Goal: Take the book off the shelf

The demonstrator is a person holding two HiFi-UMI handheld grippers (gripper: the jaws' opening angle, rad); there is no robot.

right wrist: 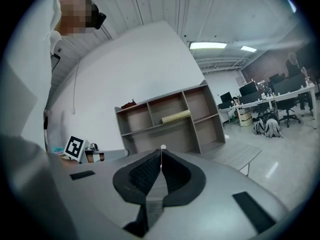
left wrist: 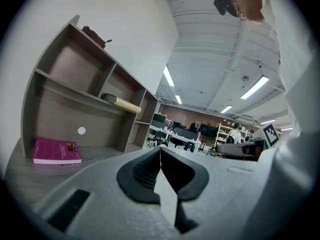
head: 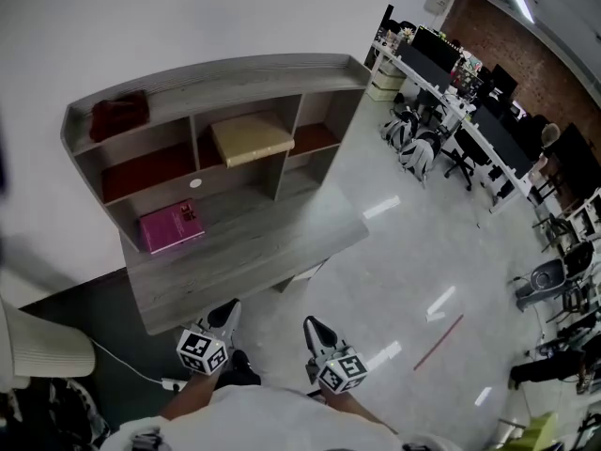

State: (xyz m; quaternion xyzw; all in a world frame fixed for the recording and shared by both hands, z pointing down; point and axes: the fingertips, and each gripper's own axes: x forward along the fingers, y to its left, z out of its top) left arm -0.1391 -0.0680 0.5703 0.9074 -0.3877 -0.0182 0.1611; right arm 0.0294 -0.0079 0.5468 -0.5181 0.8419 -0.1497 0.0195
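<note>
Office space with a pale glossy floor point(head: 413, 252) is seen, with rows of desks and monitors point(head: 470, 111) at the far right and a white wall point(head: 188, 17) at the back. Against that wall a grey wooden shelf unit point(head: 216, 73) is set, standing on the back of a grey counter point(head: 263, 242).

A tan book point(head: 252, 137) is laid flat on the shelf board of the middle compartment, with its front edge projecting slightly past the board. A magenta book point(head: 172, 225) is laid flat on the counter below the left compartment, close to the back panel. A dark red item point(head: 119, 114) is seen on the top board at the left end; what it is cannot be told.

The left hand-held gripper point(head: 225, 316) is held low before the counter's near edge, well apart from both books. Its jaws are clenched together, and nothing is gripped between them. The right hand-held gripper point(head: 315, 331) is held beside it over the floor, likewise clenched and empty. Both are pointed towards the shelf unit.
</note>
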